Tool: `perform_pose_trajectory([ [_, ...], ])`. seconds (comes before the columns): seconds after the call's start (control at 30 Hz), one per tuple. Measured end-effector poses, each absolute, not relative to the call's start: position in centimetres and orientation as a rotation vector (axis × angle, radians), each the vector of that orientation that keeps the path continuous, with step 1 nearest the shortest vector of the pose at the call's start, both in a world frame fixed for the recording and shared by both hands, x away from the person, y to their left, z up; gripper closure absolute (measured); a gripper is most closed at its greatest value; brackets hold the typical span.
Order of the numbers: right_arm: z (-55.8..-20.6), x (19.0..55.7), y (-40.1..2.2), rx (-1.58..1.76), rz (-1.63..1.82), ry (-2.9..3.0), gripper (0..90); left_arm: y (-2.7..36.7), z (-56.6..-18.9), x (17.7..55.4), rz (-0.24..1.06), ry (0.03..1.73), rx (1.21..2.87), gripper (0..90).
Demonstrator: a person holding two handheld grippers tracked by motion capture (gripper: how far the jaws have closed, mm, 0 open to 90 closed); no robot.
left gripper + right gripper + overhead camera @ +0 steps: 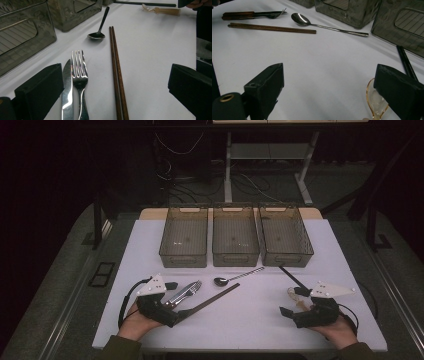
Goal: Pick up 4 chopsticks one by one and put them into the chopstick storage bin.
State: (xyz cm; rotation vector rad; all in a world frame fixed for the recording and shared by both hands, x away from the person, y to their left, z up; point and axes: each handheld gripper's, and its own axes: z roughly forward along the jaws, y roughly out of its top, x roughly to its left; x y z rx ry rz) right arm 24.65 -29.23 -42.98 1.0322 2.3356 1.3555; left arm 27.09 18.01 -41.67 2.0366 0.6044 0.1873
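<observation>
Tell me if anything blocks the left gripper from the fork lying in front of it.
Nothing visible does. The left gripper is open, and the fork lies on bare table between its jaws, flanked by the knife and wooden chopsticks.

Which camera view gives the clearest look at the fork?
The left gripper view: the fork lies close between the left hand-held gripper's open jaws, tines sharp, beside the knife. The high view shows it small and dim; the right gripper view catches just its distant tines.
</observation>
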Motion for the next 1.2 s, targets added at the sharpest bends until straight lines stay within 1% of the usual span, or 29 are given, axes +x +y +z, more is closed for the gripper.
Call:
perform_pose_trajectory([
  [0.63, -43.1, 24.8, -29.3, 1.040, 1.383, 2.335, 9.6, 17.7, -41.7, 27.4, 0.188, 0.629, 2.041, 0.0],
  [1.2, -42.9, 24.9, -29.7, 1.084, 1.354, 2.290, 9.5, 16.6, -41.4, 27.8, 0.176, 0.625, 2.023, 0.0],
])
